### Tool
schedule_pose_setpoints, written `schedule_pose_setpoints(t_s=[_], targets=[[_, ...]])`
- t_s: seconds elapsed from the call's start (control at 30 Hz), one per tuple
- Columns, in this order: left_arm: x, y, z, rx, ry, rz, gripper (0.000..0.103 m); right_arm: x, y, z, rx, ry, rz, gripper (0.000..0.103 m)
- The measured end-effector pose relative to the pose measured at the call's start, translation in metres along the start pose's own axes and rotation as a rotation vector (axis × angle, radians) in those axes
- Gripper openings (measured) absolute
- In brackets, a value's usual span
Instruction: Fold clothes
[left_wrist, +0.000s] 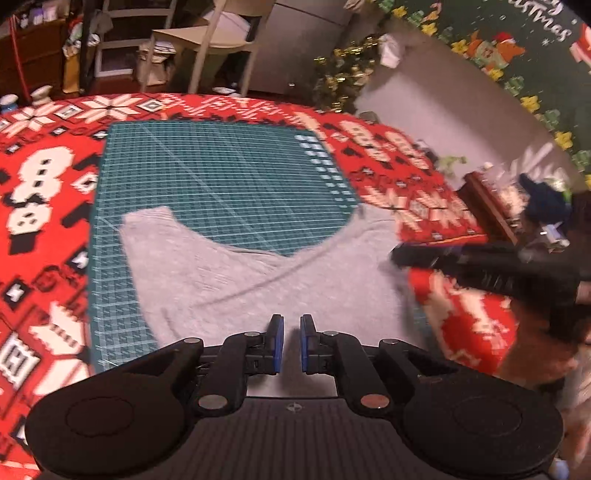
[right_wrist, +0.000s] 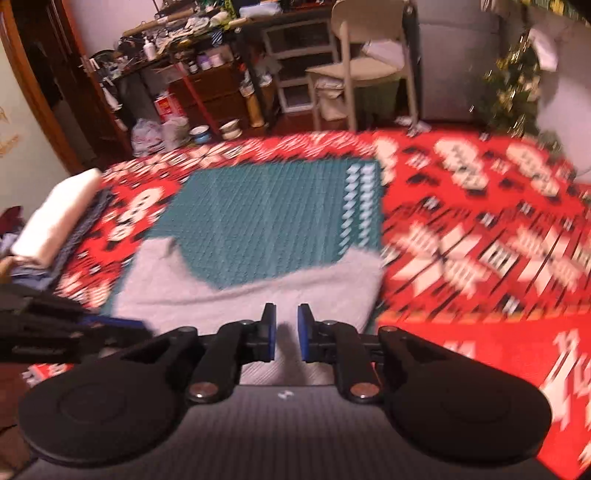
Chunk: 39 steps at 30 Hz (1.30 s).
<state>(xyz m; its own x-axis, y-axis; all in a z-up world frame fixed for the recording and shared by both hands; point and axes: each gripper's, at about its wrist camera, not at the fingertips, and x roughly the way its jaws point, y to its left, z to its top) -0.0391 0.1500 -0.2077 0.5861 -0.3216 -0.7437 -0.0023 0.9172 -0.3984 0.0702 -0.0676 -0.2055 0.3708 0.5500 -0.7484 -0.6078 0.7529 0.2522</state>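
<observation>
Right, my left gripper (left_wrist: 291, 343) hovers over the near edge of the grey garment (left_wrist: 258, 291), its blue pads (left_wrist: 277, 341) a narrow gap apart with nothing between them. My right gripper (right_wrist: 286, 332) sits the same way, its pads slightly parted, nothing pinched, above the same grey garment (right_wrist: 240, 295).

The garment lies flat on the near half of the green cutting mat (left_wrist: 221, 173), its far edge dipping in a curve so the grid shows through, with one corner reaching up at the left. Its right side spills off the mat onto the red Christmas tablecloth (left_wrist: 44, 206) that covers the whole table.

From the left wrist view the right gripper (left_wrist: 406, 258) comes in from the right, its tip at the garment's right edge; blur keeps me from telling whether it touches the fabric. From the right wrist view the left gripper (right_wrist: 122, 325) pokes in from the left, just beside the garment's near left edge.

At the table's left edge I see a stack of folded clothes (right_wrist: 55, 221), white on top, well apart from the mat. Beyond the table stand a pale chair (right_wrist: 365, 62) and a cluttered shelf (right_wrist: 192, 55); a tinselled Christmas tree (left_wrist: 343, 77) stands off the far right corner.
</observation>
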Motion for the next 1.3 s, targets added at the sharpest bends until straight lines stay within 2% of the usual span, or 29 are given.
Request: schedule_pose_setpoints(t_s=[0.07,0.2,0.3,0.43,0.53,0.63,0.7,0.8,0.87,1.1,1.23,1.3], targets=[[-0.001,-0.005,-0.006,0.017,0.009,-0.025,0.007,0.003,0.008,-0.011,0.004,0.067,0.016,0.014],[0.002,-0.013,-0.023,0.062,0.052,-0.055,0.007,-0.003,0.023,-0.036,-0.04,0.118,0.007,0.014],[0.008,-0.015,-0.036,0.097,0.102,-0.04,0.007,-0.009,0.027,-0.053,-0.071,0.149,-0.017,0.015],[0.001,-0.015,-0.047,0.116,0.083,-0.017,0.007,-0.021,0.025,-0.066,-0.083,0.17,-0.019,0.015],[-0.007,-0.016,-0.049,0.11,0.073,-0.018,0.007,-0.032,0.027,-0.07,-0.09,0.17,-0.017,0.015],[-0.018,-0.026,-0.05,0.148,0.043,-0.053,0.007,-0.042,0.037,-0.067,-0.085,0.138,0.022,0.016],[-0.015,-0.034,-0.054,0.18,0.043,-0.044,0.007,-0.042,0.049,-0.068,-0.094,0.12,0.049,0.015],[-0.004,-0.04,-0.061,0.219,0.063,0.004,0.009,-0.031,0.06,-0.074,-0.122,0.129,0.026,0.015],[-0.005,-0.04,-0.066,0.223,0.058,0.018,0.011,-0.024,0.063,-0.081,-0.136,0.148,0.001,0.01],[-0.01,-0.035,-0.075,0.196,0.048,0.029,0.013,-0.044,0.055,-0.101,-0.137,0.154,-0.026,0.009],[-0.018,-0.039,-0.073,0.179,0.038,0.0,0.013,-0.054,0.054,-0.105,-0.133,0.159,-0.021,0.011],[-0.023,-0.043,-0.067,0.164,0.016,-0.041,0.013,-0.055,0.054,-0.099,-0.122,0.126,-0.029,0.011]])
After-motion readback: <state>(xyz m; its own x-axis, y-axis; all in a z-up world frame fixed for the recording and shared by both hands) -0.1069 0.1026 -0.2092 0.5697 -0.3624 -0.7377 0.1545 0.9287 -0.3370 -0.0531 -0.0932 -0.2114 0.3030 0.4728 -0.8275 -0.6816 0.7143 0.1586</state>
